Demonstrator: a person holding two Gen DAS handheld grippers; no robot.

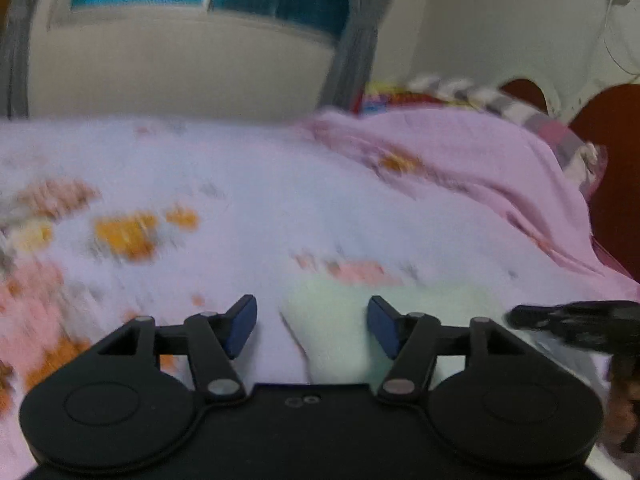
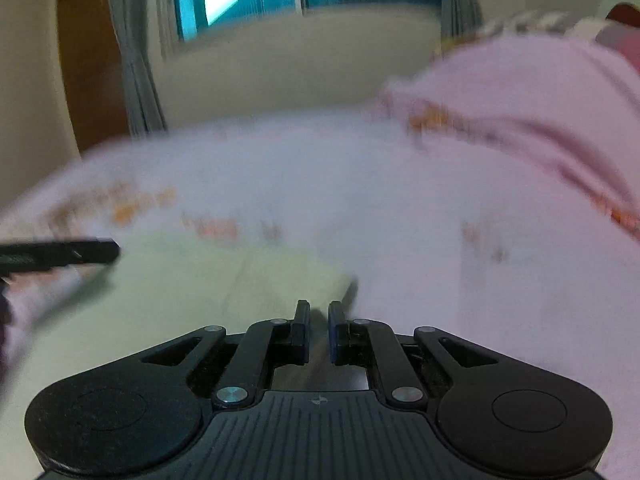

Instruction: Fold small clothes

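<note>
A small pale mint-green cloth garment (image 1: pixel 340 320) lies flat on the bed with the lilac sheet printed in orange and pink flowers (image 1: pixel 240 200), on its near side, just in front of both tools. The left gripper (image 1: pixel 312 326) has its blue-padded fingers (image 1: pixel 242 322) spread wide and empty, poised over the garment's left edge. The right gripper (image 2: pixel 319 330) has its jaws drawn nearly together, a narrow gap left between them; it sits low at the garment's right edge, and through the blur I cannot tell whether any cloth is caught there. A heaped pink blanket (image 1: pixel 460 168) lies far right, well apart from the work.

Both views are smeared, so the tools seem to be in motion. I'd judge this the start of a fold, with each gripper taking a side of the garment. Next, the left one would need to drop onto its edge and close, so both sides can lift together and carry over evenly.
</note>
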